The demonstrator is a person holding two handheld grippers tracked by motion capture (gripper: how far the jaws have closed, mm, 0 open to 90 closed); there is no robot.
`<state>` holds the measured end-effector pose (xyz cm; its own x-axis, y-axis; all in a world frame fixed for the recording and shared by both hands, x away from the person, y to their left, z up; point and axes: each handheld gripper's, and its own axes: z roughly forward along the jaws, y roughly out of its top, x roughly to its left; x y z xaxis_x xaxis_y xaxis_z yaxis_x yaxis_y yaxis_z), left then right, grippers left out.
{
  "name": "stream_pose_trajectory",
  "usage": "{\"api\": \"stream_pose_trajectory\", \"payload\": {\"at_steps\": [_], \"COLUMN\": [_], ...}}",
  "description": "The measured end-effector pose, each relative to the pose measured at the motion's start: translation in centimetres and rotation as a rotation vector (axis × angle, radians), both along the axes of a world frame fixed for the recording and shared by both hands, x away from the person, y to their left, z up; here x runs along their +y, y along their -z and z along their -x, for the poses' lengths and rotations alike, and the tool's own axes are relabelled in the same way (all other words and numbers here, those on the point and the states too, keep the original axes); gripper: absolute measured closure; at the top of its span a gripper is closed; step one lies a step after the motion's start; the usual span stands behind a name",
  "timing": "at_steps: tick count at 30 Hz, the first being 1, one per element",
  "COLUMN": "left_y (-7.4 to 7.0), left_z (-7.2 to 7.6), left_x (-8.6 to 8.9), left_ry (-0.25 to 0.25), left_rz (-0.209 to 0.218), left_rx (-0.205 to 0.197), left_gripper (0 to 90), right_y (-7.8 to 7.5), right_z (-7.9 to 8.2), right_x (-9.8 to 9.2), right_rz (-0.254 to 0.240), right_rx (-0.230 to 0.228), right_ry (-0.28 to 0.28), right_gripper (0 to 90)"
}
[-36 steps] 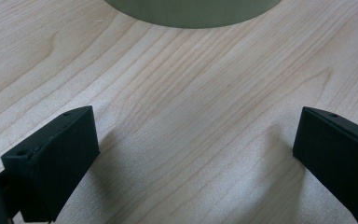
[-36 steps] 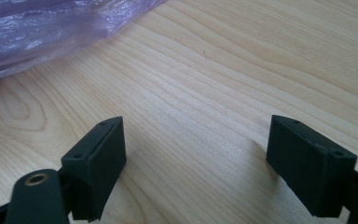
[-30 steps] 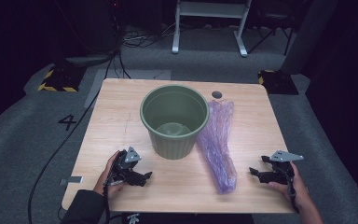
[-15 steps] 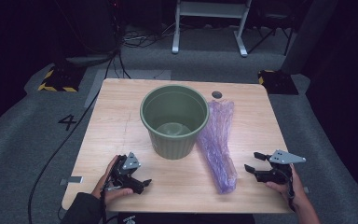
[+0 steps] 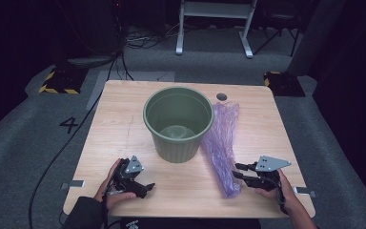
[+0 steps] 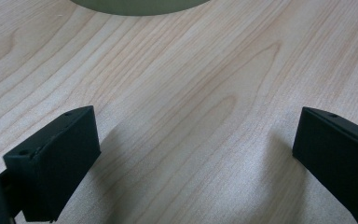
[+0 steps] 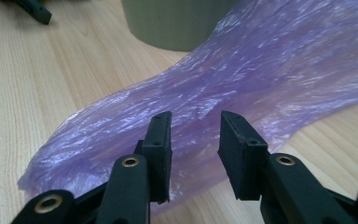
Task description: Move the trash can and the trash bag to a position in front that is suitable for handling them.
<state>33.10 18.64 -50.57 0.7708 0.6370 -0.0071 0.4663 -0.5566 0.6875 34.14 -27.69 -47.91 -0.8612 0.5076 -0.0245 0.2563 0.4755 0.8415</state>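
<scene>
A green plastic bucket (image 5: 178,121) stands upright in the middle of the wooden table (image 5: 119,109). To its right lies a long crumpled purple plastic bag (image 5: 221,143), reaching from the back toward the front edge. My right gripper (image 5: 235,170) is at the bag's near end. In the right gripper view its jaws (image 7: 196,140) have just been closing and stand narrowed but open, tips over the purple bag (image 7: 242,88), whose film shows in the gap. My left gripper (image 5: 145,187) rests at the front left, jaws (image 6: 193,149) wide open over bare wood, the bucket's base (image 6: 135,3) just ahead.
A small round grommet (image 5: 221,97) sits in the tabletop behind the bag. The table's front edge runs close under both hands. Grey floor with cables, a painted 4 (image 5: 69,125) and white frame legs (image 5: 214,28) surround the table.
My right gripper has moved left to the near end of the purple bag, and its jaws have narrowed. The left gripper, bucket and bag have not moved.
</scene>
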Motion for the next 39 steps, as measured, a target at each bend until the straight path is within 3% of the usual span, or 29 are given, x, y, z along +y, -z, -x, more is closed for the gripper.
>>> {"api": "stream_pose_trajectory", "payload": {"at_steps": [9, 18, 24, 28, 32, 35, 39], "left_y": [0.0, 0.0, 0.0, -0.2, -0.5, -0.7, -1.1], "left_z": [0.0, 0.0, 0.1, 0.3, 0.6, 1.0, 1.5], "left_x": [0.0, -0.4, -0.9, -1.8, -2.5, -3.8, -4.9], "left_ry": [0.0, -0.025, -0.048, -0.05, -0.046, -0.026, 0.004], "left_rz": [0.0, -0.003, -0.002, -0.003, -0.003, -0.016, 0.011], "left_rx": [0.0, 0.003, 0.0, -0.003, -0.016, -0.019, -0.022], "left_gripper": [0.2, 0.1, 0.2, 2.8, 17.0, 16.4, 15.7], "right_y": [1.1, 1.8, 2.4, 2.4, 2.4, 2.4, 2.4], "right_z": [0.0, -0.1, 0.0, 0.1, 0.1, -0.1, -0.1], "right_x": [1.6, 2.6, 4.1, 5.1, 6.1, 6.7, 7.4], "right_rz": [0.059, 0.059, 0.084, 0.095, 0.094, 0.093, 0.094], "right_rx": [0.026, 0.059, 0.069, 0.076, 0.081, 0.086, 0.088], "right_ry": [-0.029, -0.05, -0.072, -0.088, -0.092, -0.091, -0.087], "right_gripper": [64.8, 63.0, 59.0, 57.1, 55.7, 53.8, 50.3]}}
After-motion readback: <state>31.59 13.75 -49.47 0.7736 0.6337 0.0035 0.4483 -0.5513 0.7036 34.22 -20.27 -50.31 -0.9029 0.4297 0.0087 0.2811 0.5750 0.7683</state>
